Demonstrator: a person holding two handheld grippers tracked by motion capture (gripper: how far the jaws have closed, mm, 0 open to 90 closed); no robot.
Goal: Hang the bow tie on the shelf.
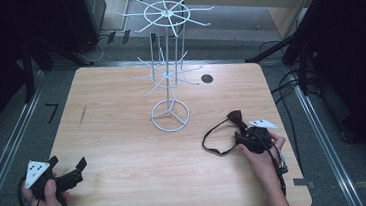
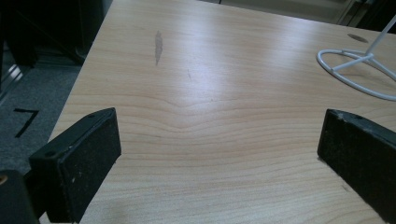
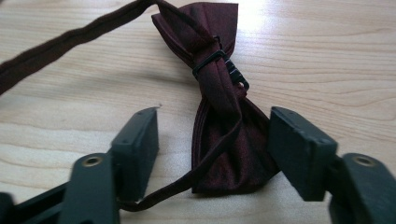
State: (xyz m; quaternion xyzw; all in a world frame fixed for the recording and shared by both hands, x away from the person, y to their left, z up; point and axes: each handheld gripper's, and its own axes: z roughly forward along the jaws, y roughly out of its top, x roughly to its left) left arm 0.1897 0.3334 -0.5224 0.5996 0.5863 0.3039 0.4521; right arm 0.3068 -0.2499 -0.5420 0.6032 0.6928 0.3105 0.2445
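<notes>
A dark red bow tie [image 1: 236,117] lies flat on the wooden table [image 1: 125,153] at the right, its thin strap [image 1: 209,143] looping off to the left. My right gripper [image 1: 246,136] is low over it. In the right gripper view the bow tie [image 3: 215,70] lies between the jaws of my right gripper [image 3: 215,128]. The right jaw sits at the fabric's edge and the left jaw stands clear of it, so the gripper is open. My left gripper [image 1: 67,163] rests at the table's near left corner, open over bare wood [image 2: 219,158].
A tall white wire rack [image 1: 167,69] with spoked hook tiers stands at the table's middle back on a ring base [image 2: 359,70]. A dark round hole [image 1: 207,79] sits in the tabletop behind it. Cables and dark stands line the floor at the right.
</notes>
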